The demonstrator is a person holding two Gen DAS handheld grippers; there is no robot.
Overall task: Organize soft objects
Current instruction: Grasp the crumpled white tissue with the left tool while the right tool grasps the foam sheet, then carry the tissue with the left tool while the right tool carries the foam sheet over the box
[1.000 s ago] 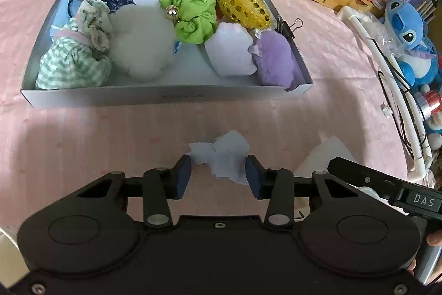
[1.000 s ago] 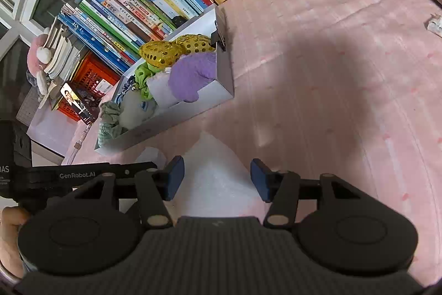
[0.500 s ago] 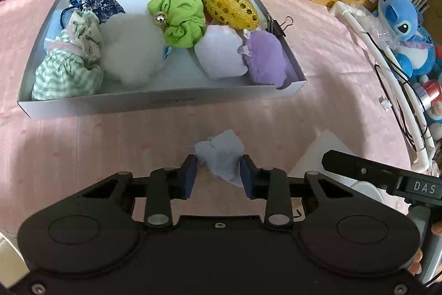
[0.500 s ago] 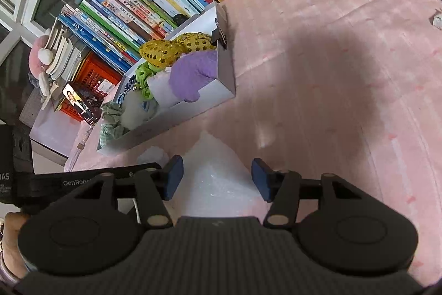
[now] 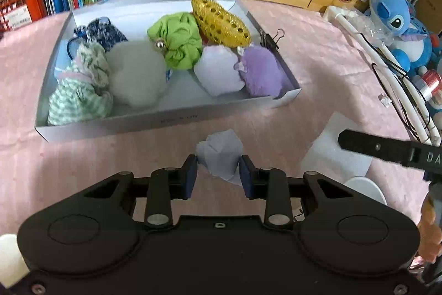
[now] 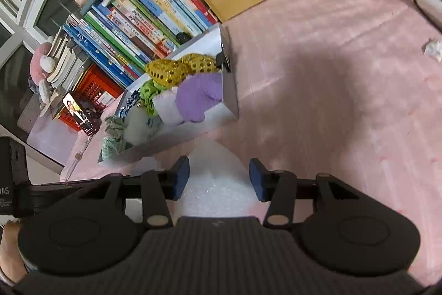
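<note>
- The left gripper (image 5: 218,172) pinches a crumpled tissue (image 5: 220,156) just before the white box (image 5: 171,121); lift it clear of the rim.
- The right gripper (image 6: 219,179), closing around a foam sheet (image 6: 218,184), doesn't visibly press it yet.

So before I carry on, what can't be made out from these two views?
- Left wrist view: the near part of the crumpled tissue is hidden behind the left gripper, whose jaws have just been closing on it.
- Right wrist view: the white foam sheet runs under the right gripper, whose jaws have just been closing; pad contact is unclear.
- Left wrist view: print on the box front wall is too small to read.
</note>
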